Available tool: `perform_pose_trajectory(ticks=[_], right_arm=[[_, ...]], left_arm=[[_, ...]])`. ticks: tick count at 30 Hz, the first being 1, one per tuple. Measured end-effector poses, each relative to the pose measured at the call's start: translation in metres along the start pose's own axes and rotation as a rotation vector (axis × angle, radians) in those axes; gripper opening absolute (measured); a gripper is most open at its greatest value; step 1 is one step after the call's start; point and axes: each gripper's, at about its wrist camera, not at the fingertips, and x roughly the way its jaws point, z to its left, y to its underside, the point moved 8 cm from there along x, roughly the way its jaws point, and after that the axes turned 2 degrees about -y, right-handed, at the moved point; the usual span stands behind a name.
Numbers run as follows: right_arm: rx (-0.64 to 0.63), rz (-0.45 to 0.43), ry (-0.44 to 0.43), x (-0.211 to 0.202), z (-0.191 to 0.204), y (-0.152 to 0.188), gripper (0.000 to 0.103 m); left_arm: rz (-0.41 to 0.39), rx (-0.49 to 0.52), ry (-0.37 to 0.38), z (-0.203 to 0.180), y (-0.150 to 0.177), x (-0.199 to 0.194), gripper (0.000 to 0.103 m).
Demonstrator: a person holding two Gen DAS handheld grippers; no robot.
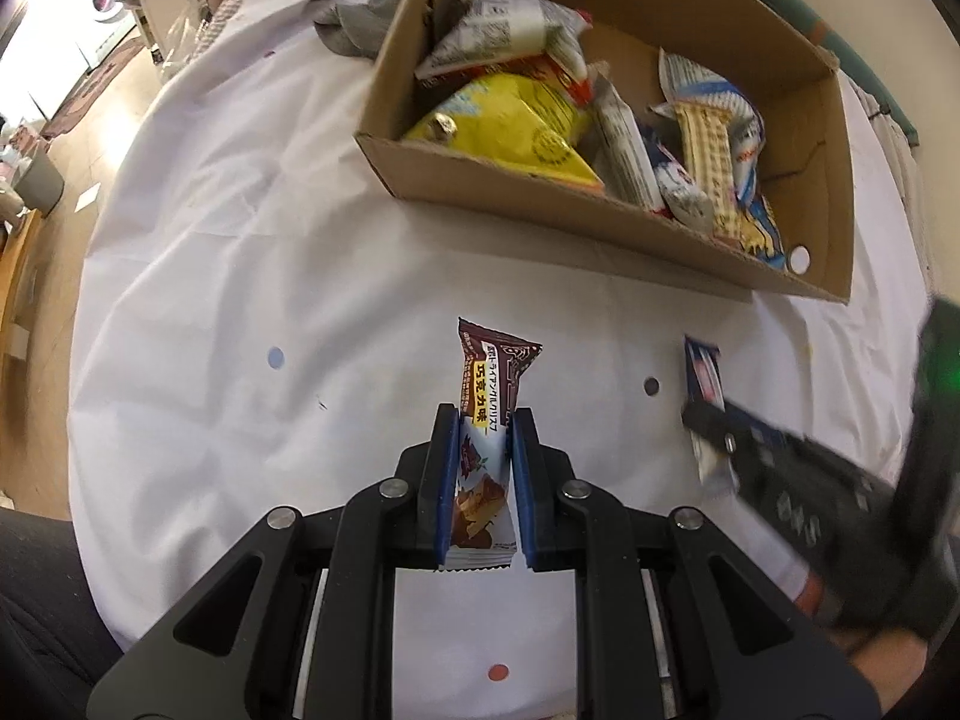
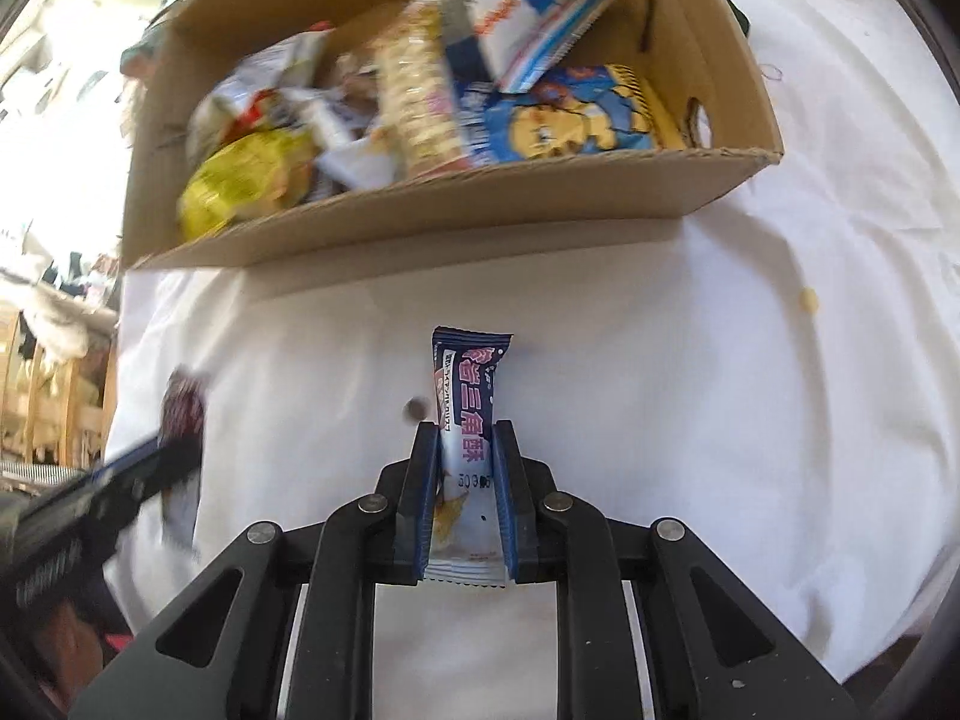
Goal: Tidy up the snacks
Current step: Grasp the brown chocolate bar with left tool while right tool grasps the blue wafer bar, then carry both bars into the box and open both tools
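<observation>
The left gripper (image 1: 485,420) pinches a brown snack bar (image 1: 487,420) in its jaws; the right gripper (image 2: 463,429) pinches a blue snack bar (image 2: 465,414). Both hang above the white-clothed counter (image 1: 240,300), before the cardboard box (image 1: 600,210). Wrapper text is legible only in part; box contents blur.

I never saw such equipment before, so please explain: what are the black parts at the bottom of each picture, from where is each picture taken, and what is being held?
There is no robot here. A person holds a two-finger clamp tool in each hand, and each tool carries a wide-angle camera that looks along its fingers. One picture comes from the left gripper, which is shut on a brown chocolate snack packet. The other comes from the right gripper, which is shut on a blue snack packet. Each camera also sees the other tool, blurred, at the picture's edge. Below lies a white cloth with small coloured dots. Behind stands an open cardboard box with many snack bags in it, among them a yellow bag.
</observation>
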Motion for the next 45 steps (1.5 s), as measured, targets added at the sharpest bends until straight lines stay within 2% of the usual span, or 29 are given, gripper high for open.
perform_pose_trajectory(ticks=[4, 13, 16, 19, 24, 31, 42, 45], right_arm=[[-0.011, 0.003, -0.003, 0.0, 0.016, 0.002, 0.019], [-0.056, -0.064, -0.05, -0.016, 0.049, -0.014, 0.019], [-0.104, -0.116, -0.019, -0.032, 0.054, -0.017, 0.019], [-0.112, -0.163, -0.034, -0.042, 0.059, -0.023, 0.019], [-0.126, -0.212, -0.062, -0.071, 0.058, -0.037, 0.019], [-0.131, -0.27, -0.102, -0.09, 0.067, -0.063, 0.019], [-0.048, -0.318, -0.161, -0.112, 0.043, -0.119, 0.019], [-0.041, -0.34, -0.15, -0.114, 0.033, -0.137, 0.019]], left_arm=[[-0.004, 0.01, -0.013, -0.001, 0.0, 0.002, 0.014], [-0.054, 0.02, -0.009, 0.006, -0.01, -0.011, 0.014], [-0.1, 0.046, -0.027, 0.007, -0.015, -0.024, 0.014], [-0.191, 0.123, -0.08, 0.003, -0.021, -0.039, 0.014], [-0.25, 0.152, -0.069, -0.003, -0.031, -0.055, 0.014], [-0.331, 0.179, -0.046, -0.017, -0.055, -0.082, 0.014], [-0.343, 0.158, 0.031, -0.03, -0.101, -0.089, 0.014], [-0.343, 0.165, 0.046, -0.039, -0.116, -0.085, 0.014]])
